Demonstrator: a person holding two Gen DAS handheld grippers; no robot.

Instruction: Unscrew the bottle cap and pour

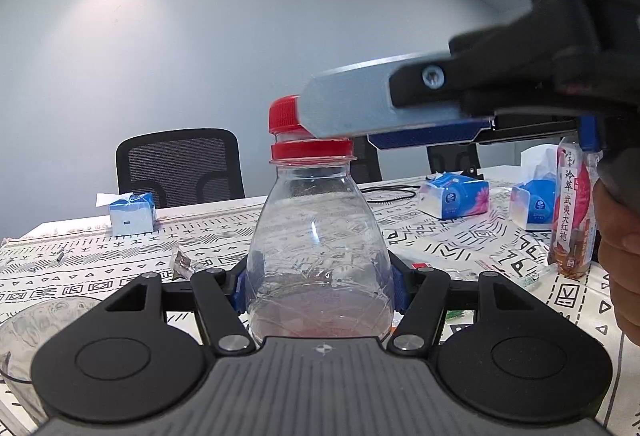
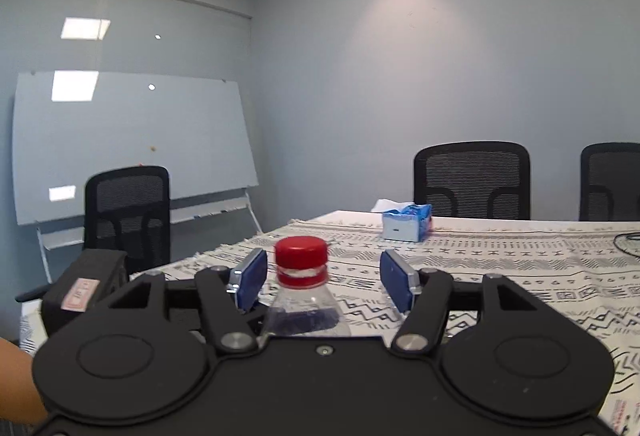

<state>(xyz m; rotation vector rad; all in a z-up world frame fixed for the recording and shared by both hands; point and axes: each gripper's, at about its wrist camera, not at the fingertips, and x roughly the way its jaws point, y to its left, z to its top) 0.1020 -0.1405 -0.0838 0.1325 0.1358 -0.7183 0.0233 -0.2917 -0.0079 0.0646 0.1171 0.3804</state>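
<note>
A clear plastic bottle [image 1: 318, 248] with a red cap [image 1: 285, 114] stands upright, with a little reddish liquid at its bottom. My left gripper [image 1: 319, 288] is shut on the bottle's body. In the left wrist view my right gripper comes in from the right, level with the cap, its grey finger [image 1: 352, 107] in front of part of the cap. In the right wrist view the cap [image 2: 301, 254] sits between the blue pads [image 2: 253, 278] of my right gripper [image 2: 323, 282], which is open with gaps on both sides.
A patterned tablecloth [image 1: 460, 236] covers the table. A clear glass bowl [image 1: 24, 340] sits at the near left. A labelled tea bottle [image 1: 573, 211] stands at the right. Tissue packs [image 1: 454, 195] lie at the back, one at the left [image 1: 131, 213]. Black chairs [image 2: 472, 181] stand behind.
</note>
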